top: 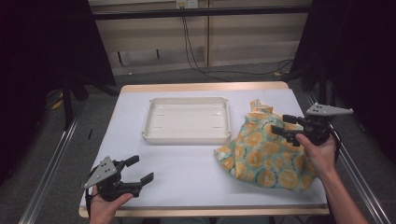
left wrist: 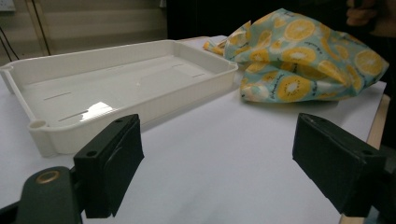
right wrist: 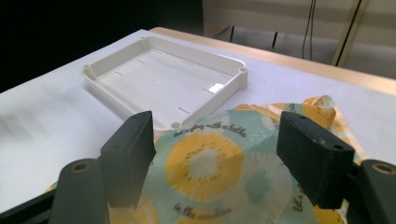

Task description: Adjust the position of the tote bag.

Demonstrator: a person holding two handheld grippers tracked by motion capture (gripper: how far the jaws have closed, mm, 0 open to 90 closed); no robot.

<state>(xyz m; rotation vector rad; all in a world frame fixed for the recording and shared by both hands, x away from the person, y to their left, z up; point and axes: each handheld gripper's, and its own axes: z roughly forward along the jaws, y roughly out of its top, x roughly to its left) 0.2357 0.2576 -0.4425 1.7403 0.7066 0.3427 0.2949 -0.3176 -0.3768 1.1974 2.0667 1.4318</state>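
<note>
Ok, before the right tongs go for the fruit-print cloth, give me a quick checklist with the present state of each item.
1. Right tongs open: ok, jaws stand apart with nothing clamped.
2. Right tongs over the cloth: ok, the right gripper view looks down on the fruit print between the jaws.
3. Cloth free of the tray: cannot tell, its edge lies right by the tray's near corner.
4. Tray empty: ok, bare white floor.
5. Left tongs out of the way: ok, open near the table's front left, apart from cloth and tray.
6. Cloth fully on the table: ok, bunched at the right side.
</note>
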